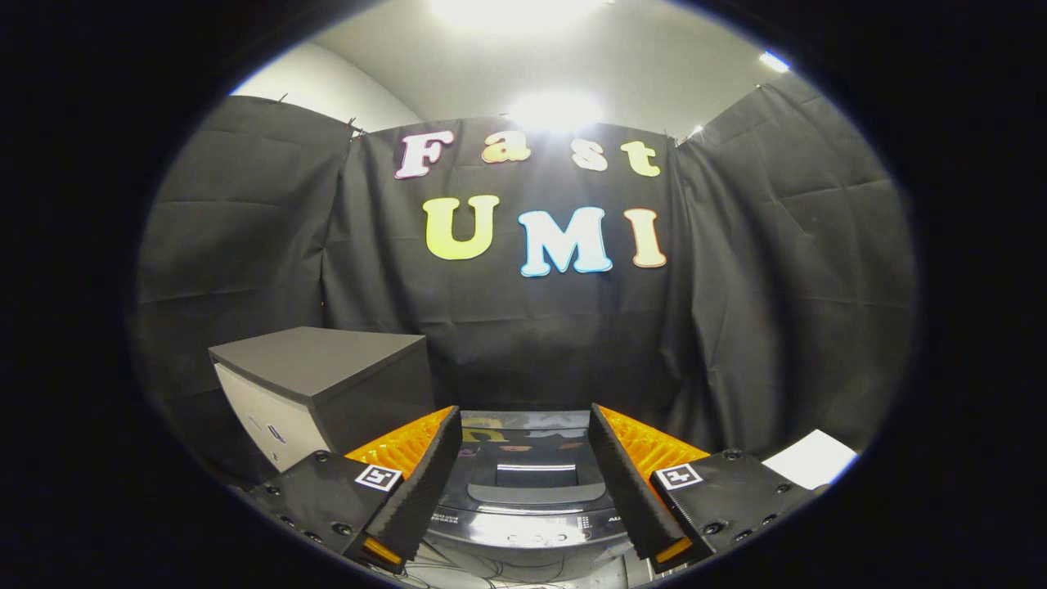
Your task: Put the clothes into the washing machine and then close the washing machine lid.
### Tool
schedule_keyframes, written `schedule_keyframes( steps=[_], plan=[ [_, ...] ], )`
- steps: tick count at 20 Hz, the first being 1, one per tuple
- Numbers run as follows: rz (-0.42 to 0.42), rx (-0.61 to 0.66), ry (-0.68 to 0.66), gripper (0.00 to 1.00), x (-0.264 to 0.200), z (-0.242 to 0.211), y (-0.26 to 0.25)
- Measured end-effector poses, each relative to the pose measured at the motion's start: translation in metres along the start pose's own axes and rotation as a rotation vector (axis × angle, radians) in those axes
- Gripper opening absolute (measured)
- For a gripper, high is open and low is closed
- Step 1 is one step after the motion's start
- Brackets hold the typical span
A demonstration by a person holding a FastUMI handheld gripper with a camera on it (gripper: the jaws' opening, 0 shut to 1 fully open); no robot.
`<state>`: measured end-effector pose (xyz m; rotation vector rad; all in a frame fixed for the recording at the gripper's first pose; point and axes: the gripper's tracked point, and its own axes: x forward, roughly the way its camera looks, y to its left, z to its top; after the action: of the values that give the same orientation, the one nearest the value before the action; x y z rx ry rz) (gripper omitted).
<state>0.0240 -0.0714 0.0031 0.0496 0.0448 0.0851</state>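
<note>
washing machine (527, 483) lid shut, gripper (527, 446) spread

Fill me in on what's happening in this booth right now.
A person is holding a gripper over a small dark washing machine, aiming at loading clothes and closing the lid. The gripper is open and holds nothing; the machine sits between and just below its fingers. The washing machine lid looks closed, its glossy top reflecting the wall. A grey box stands beside the machine on one side, and a white sheet lies on the other.
</note>
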Motion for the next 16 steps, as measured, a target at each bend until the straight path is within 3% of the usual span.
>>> schedule_keyframes(
  steps=[16],
  plan=[
    [0.017, -0.01, -0.035, 0.97, -0.025, 0.012, 0.034]
  ],
)
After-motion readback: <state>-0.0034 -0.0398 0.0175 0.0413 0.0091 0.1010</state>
